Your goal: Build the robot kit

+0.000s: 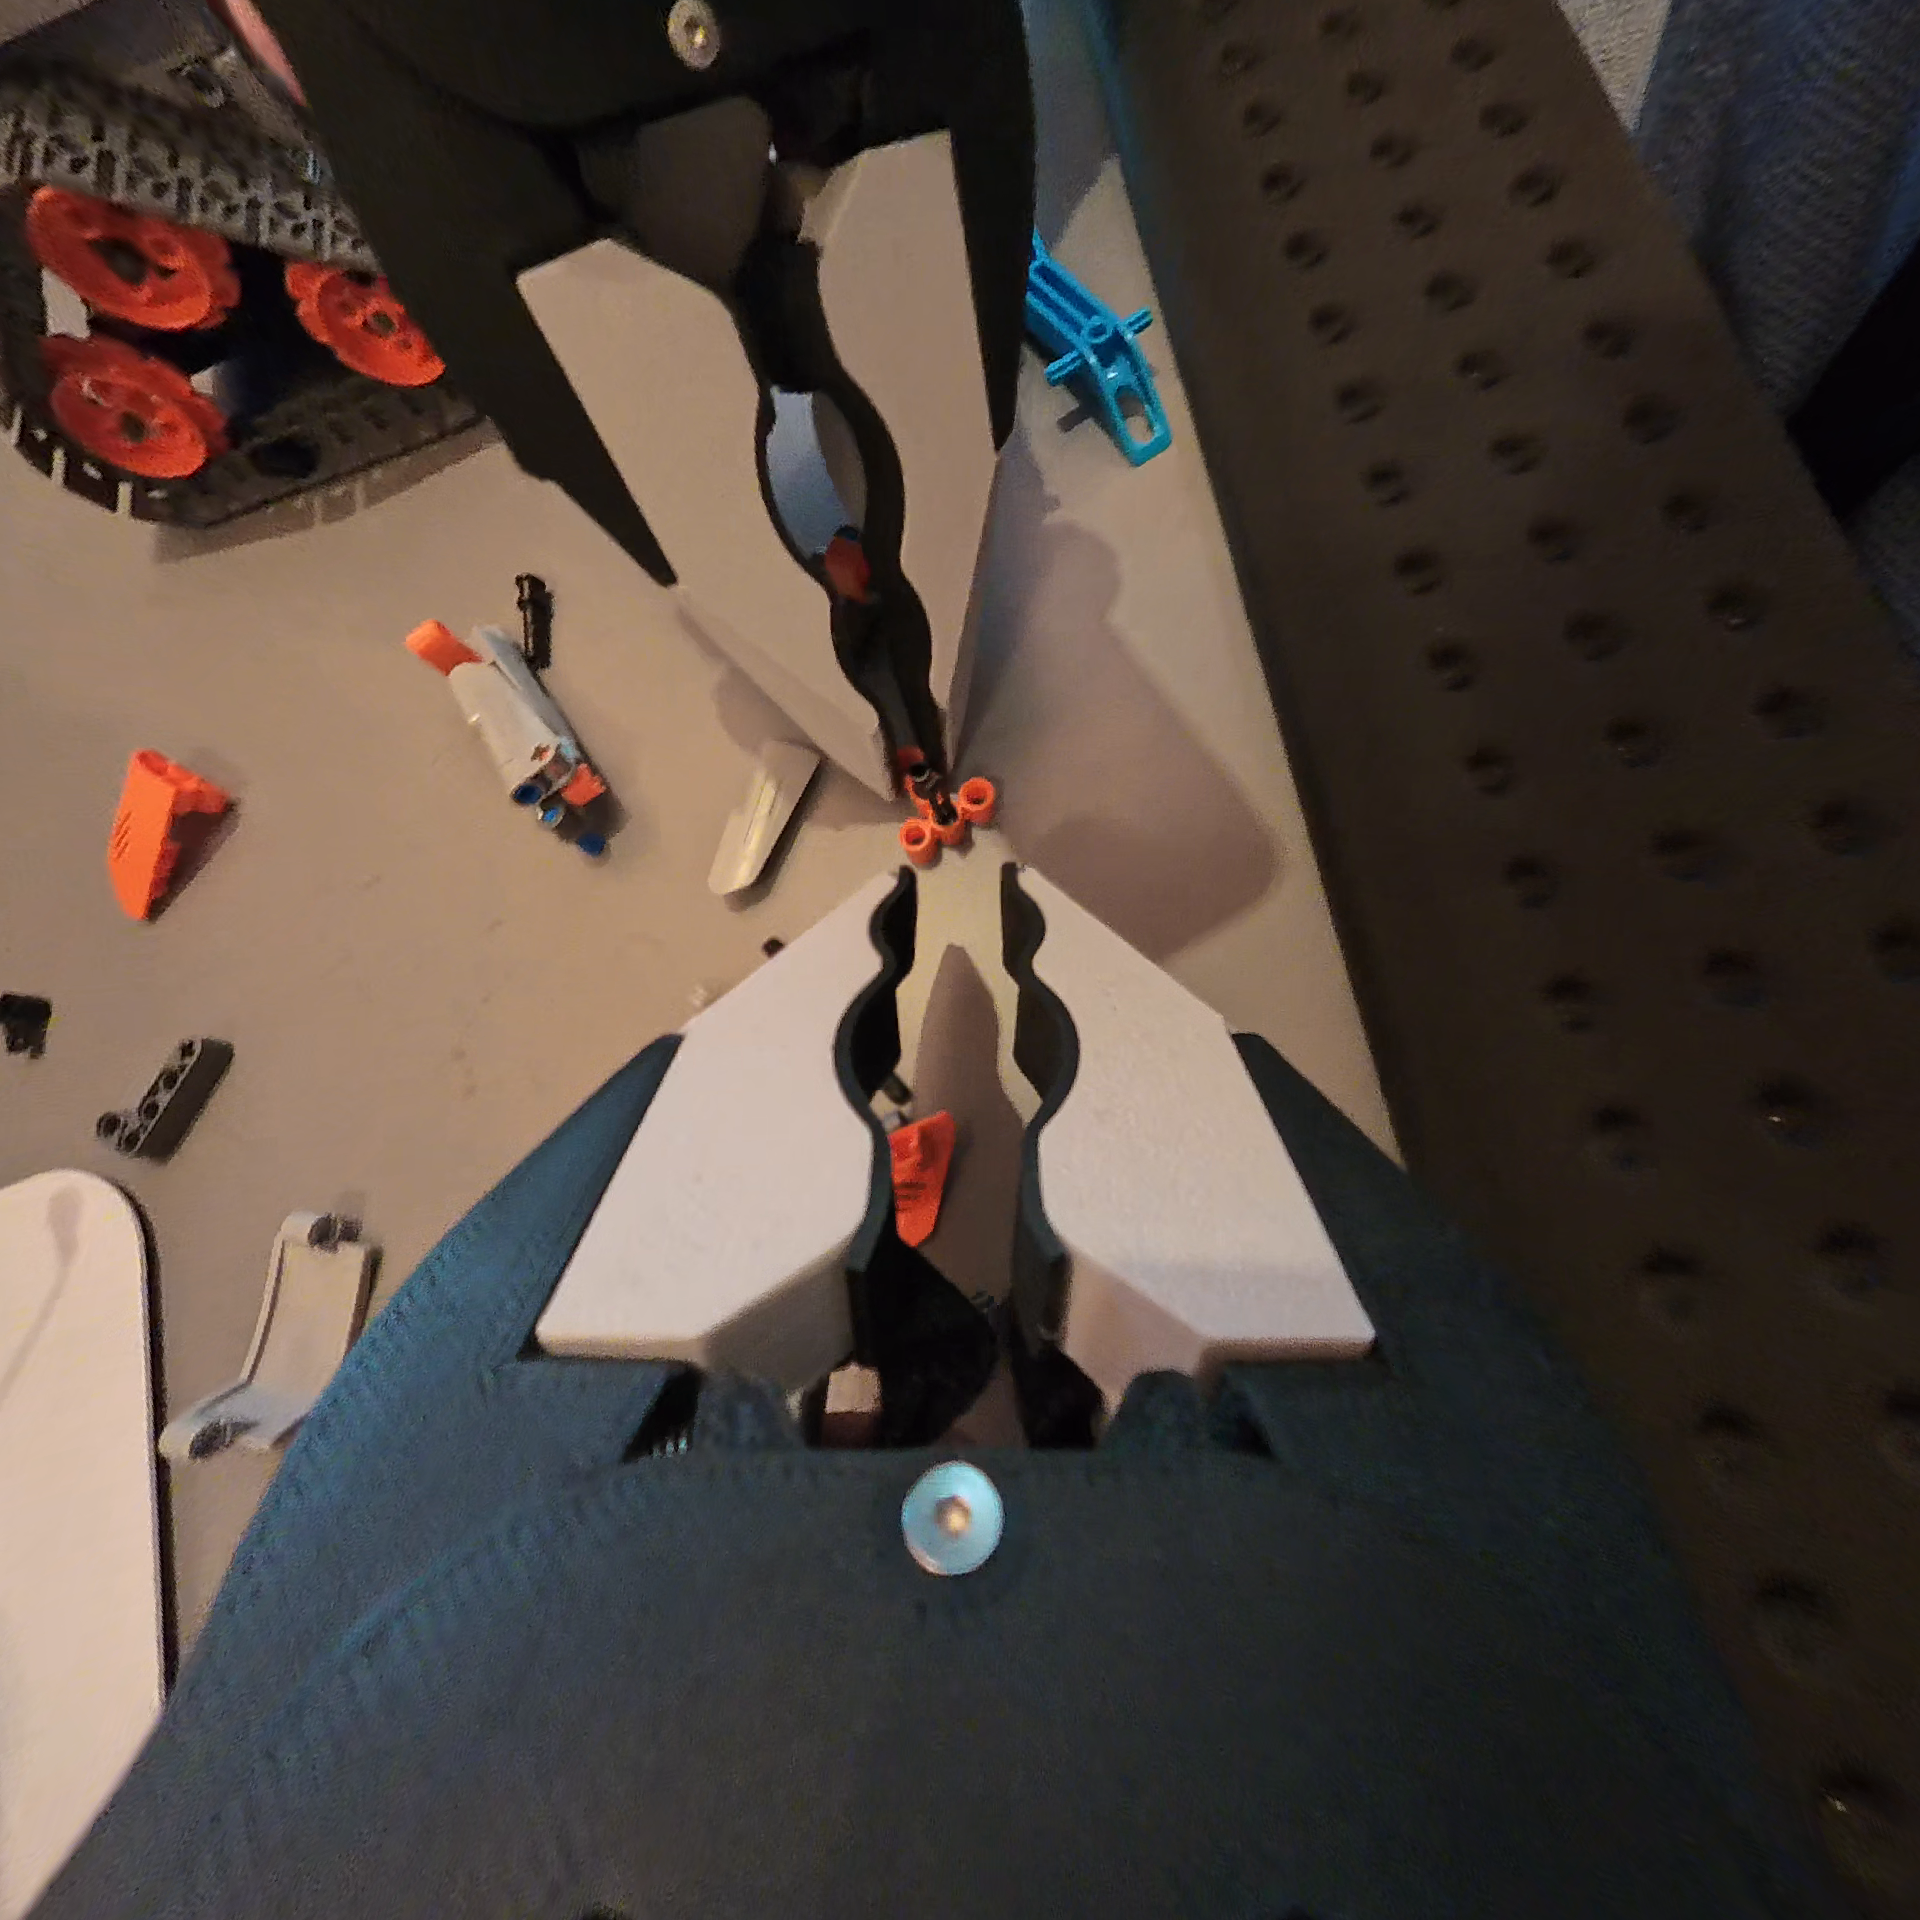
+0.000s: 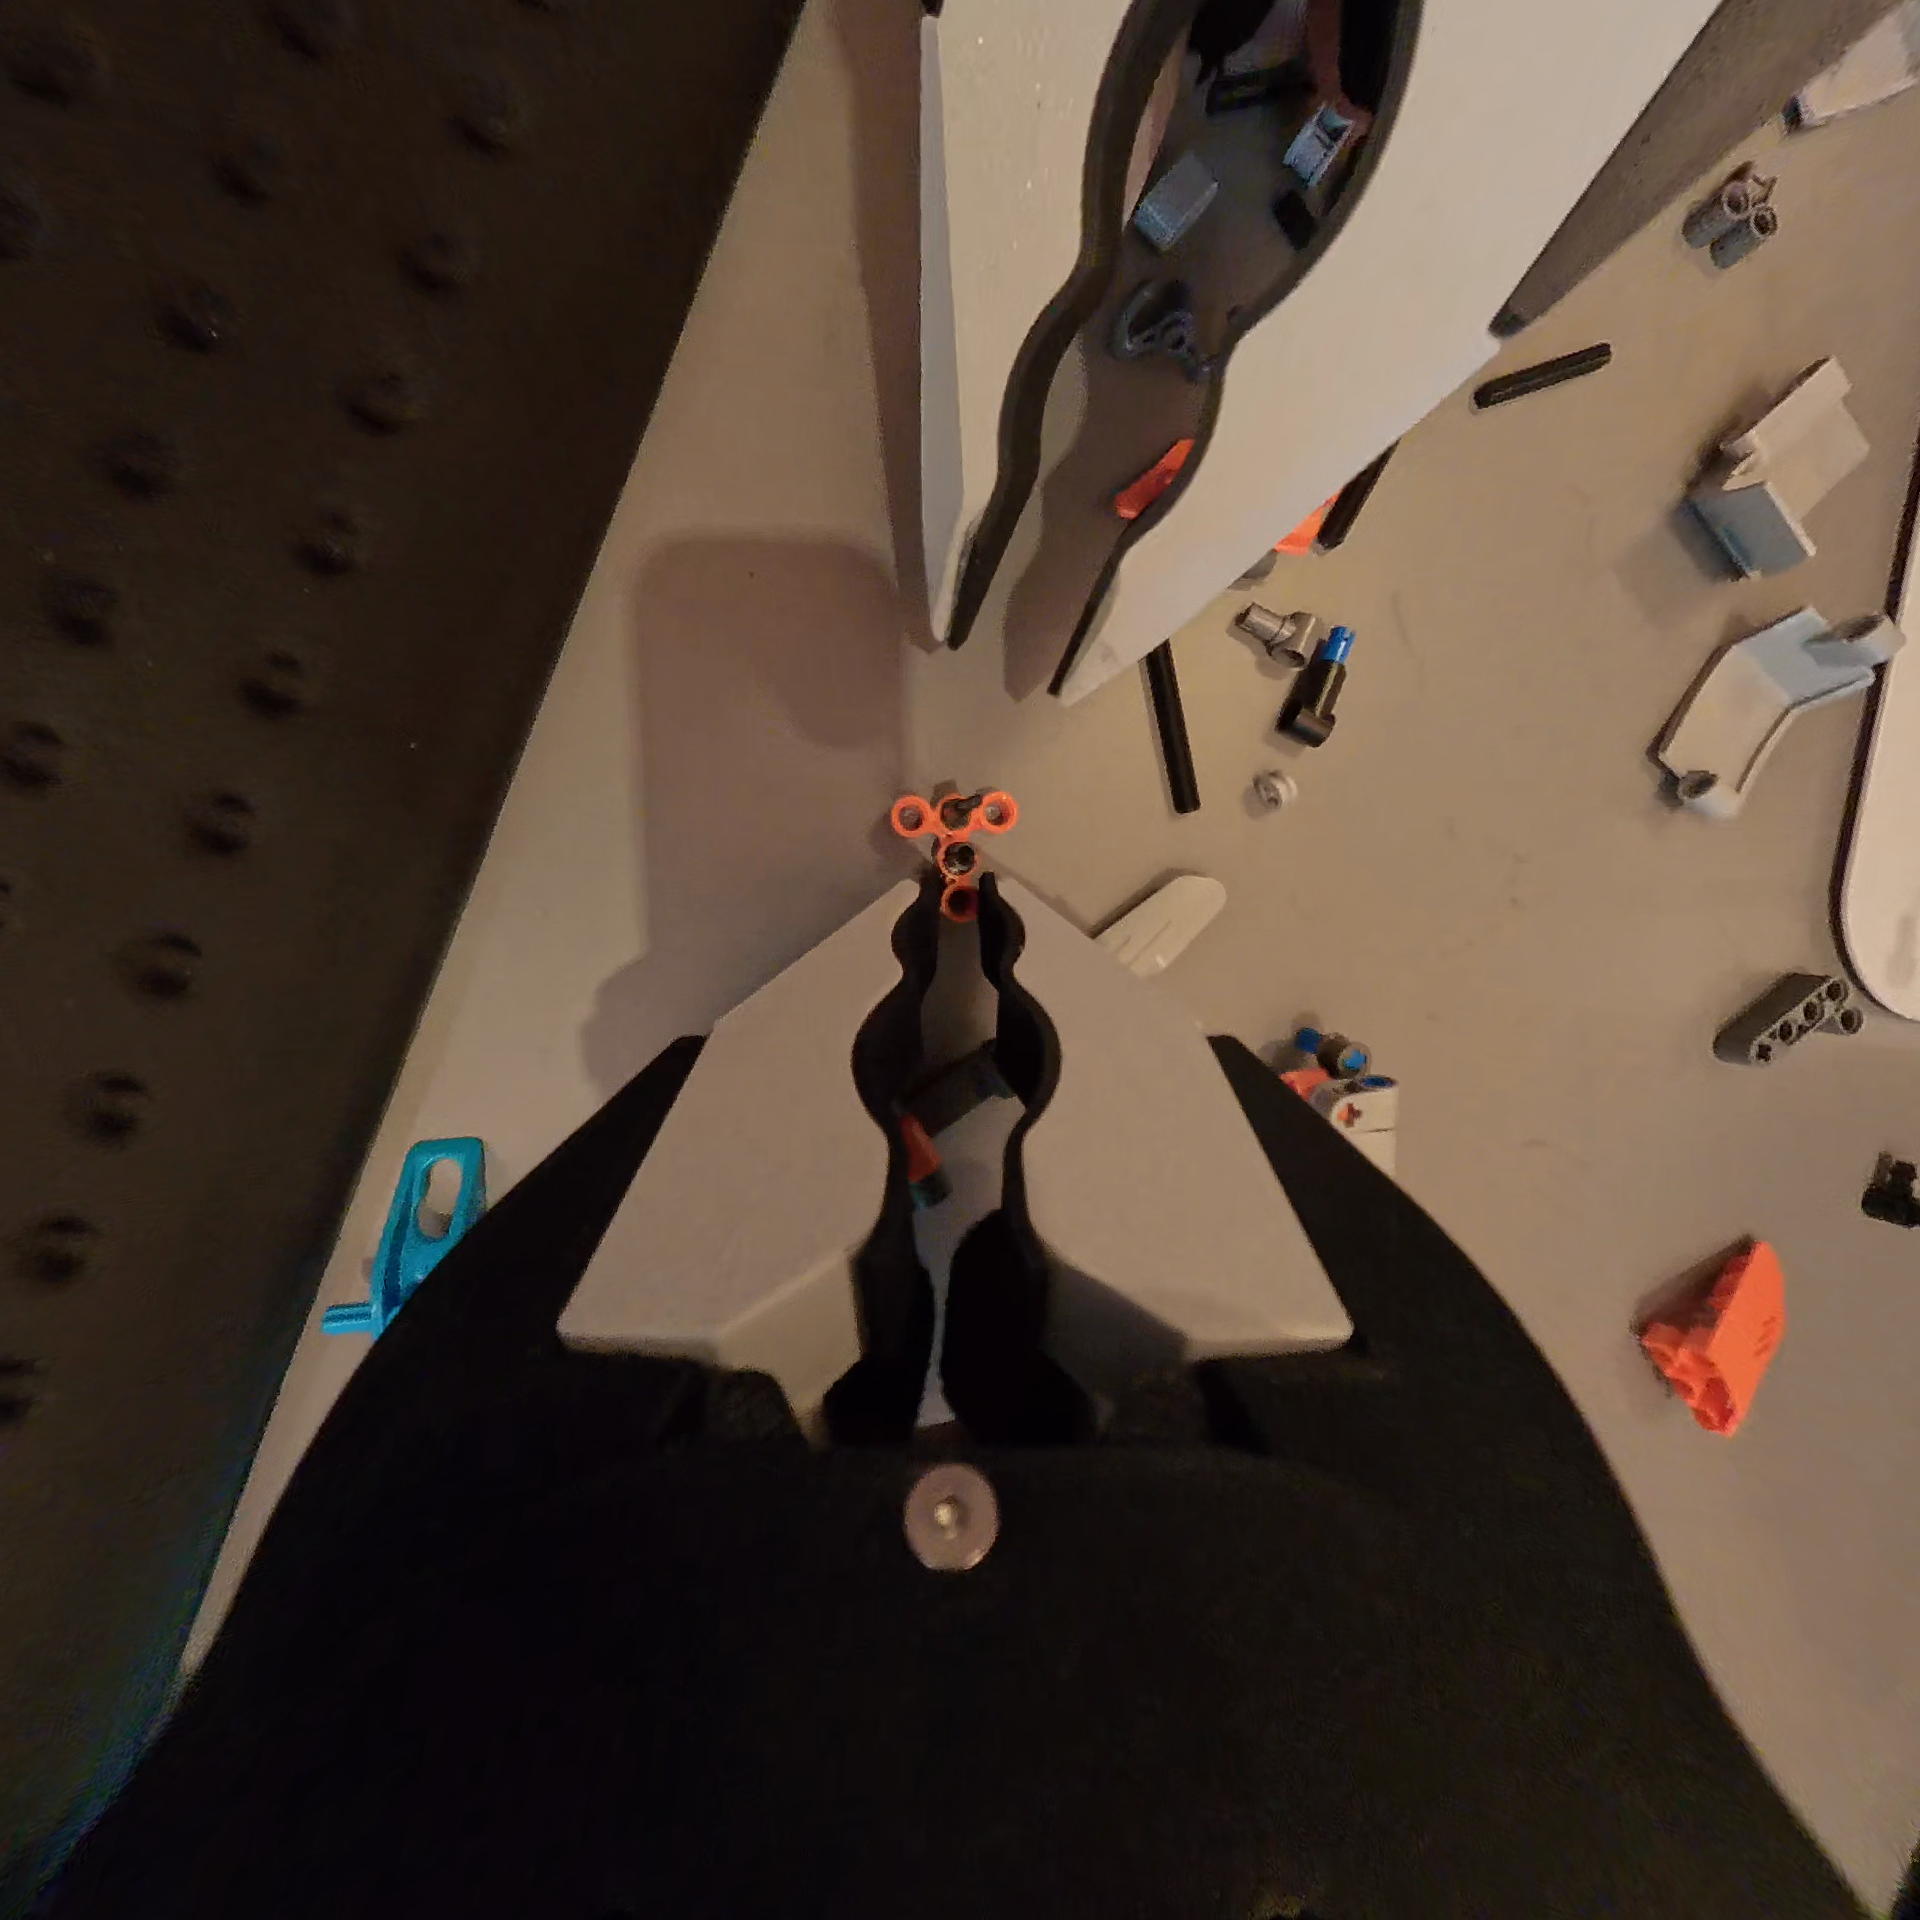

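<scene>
The orange T-shaped connector (image 2: 954, 842), ringed with holes and plugged with a black pin, sat over the tabletop (image 2: 1455, 1039), its stem pointing back into the right gripper (image 2: 958, 891), whose tips pinched it. The left gripper (image 1: 958, 873) faced it, jaws spread, just clear.
</scene>
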A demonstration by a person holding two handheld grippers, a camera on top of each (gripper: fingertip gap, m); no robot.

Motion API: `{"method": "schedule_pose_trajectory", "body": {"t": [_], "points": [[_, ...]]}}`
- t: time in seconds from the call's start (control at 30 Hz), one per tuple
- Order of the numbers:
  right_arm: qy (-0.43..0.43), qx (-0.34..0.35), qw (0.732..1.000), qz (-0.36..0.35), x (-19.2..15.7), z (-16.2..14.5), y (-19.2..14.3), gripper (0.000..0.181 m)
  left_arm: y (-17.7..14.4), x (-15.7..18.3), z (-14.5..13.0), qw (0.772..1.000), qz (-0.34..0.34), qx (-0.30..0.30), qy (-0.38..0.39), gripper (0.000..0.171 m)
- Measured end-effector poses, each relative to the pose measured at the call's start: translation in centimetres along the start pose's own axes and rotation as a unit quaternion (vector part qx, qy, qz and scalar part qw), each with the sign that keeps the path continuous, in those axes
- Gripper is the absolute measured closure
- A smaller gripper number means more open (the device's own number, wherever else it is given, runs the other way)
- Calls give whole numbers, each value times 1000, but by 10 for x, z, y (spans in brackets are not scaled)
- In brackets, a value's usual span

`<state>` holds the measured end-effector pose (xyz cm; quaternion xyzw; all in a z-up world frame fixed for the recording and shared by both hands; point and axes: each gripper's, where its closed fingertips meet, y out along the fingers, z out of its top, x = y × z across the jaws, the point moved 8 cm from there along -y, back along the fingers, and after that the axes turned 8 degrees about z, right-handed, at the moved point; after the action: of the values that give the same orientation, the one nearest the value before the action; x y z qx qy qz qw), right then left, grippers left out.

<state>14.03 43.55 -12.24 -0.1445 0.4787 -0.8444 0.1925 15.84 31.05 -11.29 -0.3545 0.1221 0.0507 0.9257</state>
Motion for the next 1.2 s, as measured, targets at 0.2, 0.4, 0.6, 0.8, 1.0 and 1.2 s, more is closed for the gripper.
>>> {"method": "schedule_pose_trajectory", "body": {"t": [0.2, 0.4, 0.6, 0.8, 1.0, 1.2], "points": [[-16, 12, 1000, -13, -4, 1, 1, 170, -6, -3, -6, 1000, 21, 5, -12, 156], [-19, 25, 999, -11, -5, -1, -2, 159, -11, -7, -8, 999, 33, 9, -18, 155], [-13, 40, 999, -25, -3, -2, -8, 157, -24, -10, -9, 997, 67, 12, -28, 155], [-2, 66, 997, -43, 1, -1, -19, 157, -46, -13, -15, 990, 130, 7, -53, 155], [8, 88, 993, -79, 6, -2, -28, 158, -82, -12, -23, 970, 223, -40, -89, 154], [17, 97, 990, -96, 12, -3, -31, 159, -95, -3, -39, 957, 250, -102, -109, 153]]}}
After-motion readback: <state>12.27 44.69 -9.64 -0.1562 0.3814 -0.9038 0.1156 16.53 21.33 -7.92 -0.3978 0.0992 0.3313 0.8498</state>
